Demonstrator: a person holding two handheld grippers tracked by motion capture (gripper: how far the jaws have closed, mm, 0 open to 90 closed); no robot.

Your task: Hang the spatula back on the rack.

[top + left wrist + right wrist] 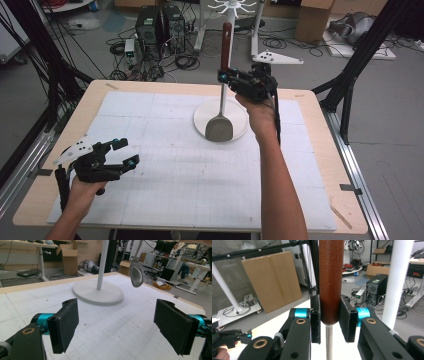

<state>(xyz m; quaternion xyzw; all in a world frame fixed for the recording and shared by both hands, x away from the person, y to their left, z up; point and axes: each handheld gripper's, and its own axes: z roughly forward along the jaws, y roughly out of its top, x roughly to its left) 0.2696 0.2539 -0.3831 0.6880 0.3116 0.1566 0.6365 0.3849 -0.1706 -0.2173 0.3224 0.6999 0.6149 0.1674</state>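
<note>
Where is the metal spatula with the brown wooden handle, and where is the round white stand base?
Metal spatula with brown wooden handle [219, 128], high view, on its flat blade.
Round white stand base [87, 291], left gripper view, on its bare top.

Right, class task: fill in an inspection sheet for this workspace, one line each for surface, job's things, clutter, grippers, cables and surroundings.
Surface: wooden table with a white gridded mat; small dark specks on the mat in the left gripper view.
Job's things: spatula with brown wooden handle, held upright, blade hanging over the round white stand base; white pole rises from that base.
Clutter: nothing seen on the mat.
Grippers: right gripper shut on the spatula handle; left gripper open, empty, low over the mat.
Cables: black cable trails along the right forearm; tangled leads on the floor.
Surroundings: computer towers, cardboard boxes, black frame legs.
</note>
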